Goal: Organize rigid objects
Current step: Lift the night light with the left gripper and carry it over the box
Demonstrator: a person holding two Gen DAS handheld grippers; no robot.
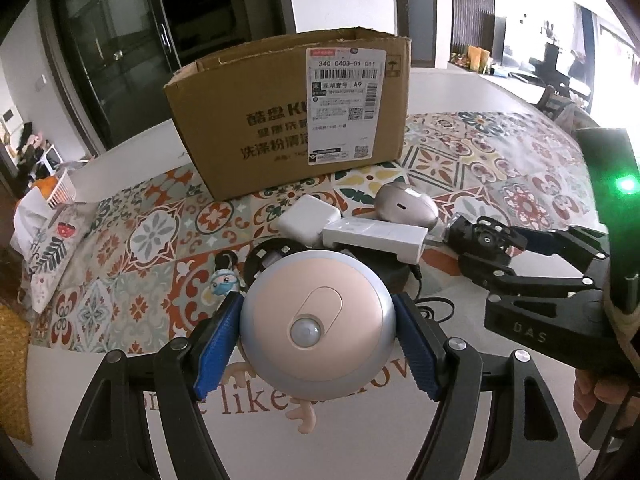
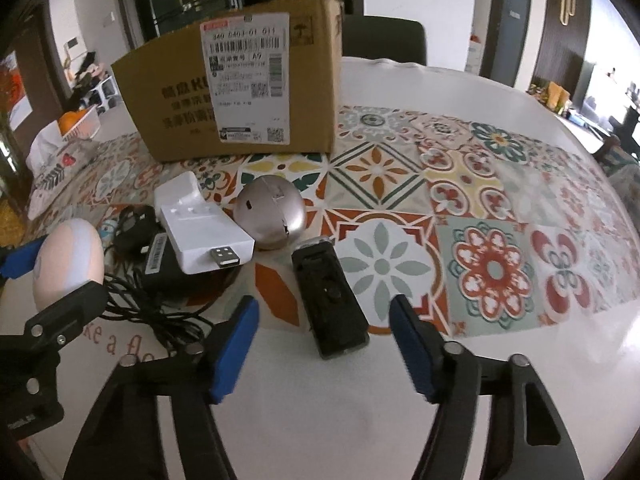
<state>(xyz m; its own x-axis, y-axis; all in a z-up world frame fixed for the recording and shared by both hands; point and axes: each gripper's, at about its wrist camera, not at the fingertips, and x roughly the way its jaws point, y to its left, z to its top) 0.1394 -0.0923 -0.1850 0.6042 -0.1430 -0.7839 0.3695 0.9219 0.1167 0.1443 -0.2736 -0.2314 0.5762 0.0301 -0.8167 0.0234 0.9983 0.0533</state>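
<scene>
My left gripper is shut on a round pink and silver sensor light, held above the table's near edge; the light also shows in the right wrist view. An open cardboard box stands behind. My right gripper is open and empty, its blue pads either side of a black rectangular device that lies on the table. A white USB dongle, a white charger and a silver egg-shaped case lie between the grippers and the box.
A small masked figurine, a black adapter with cable and a pale antler-shaped piece lie near the pile. A patterned mat covers the white table. A folded cloth and a basket sit at the left.
</scene>
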